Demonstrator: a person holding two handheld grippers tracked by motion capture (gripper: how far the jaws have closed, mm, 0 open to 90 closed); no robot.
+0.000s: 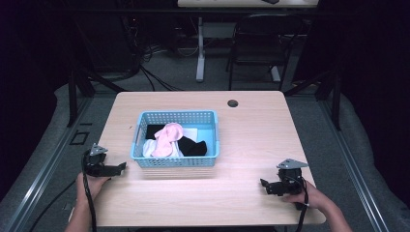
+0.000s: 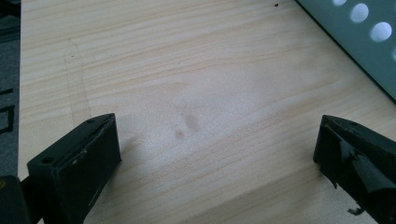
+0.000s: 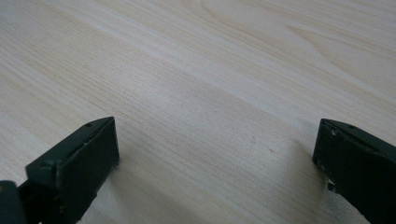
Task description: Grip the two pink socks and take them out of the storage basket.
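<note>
A light blue perforated basket stands on the wooden table, a little left of centre. Inside lie a pink sock, a black sock and white cloth. My left gripper rests on the table just left of the basket's near corner, jaws wide apart with bare wood between them. A corner of the basket wall shows at the upper right of the left gripper view. My right gripper sits near the table's front right, held by a hand, jaws open over bare wood.
A round cable hole sits near the table's far edge. Behind the table stand a black chair and a desk leg amid floor cables. Dark frame rails flank both sides.
</note>
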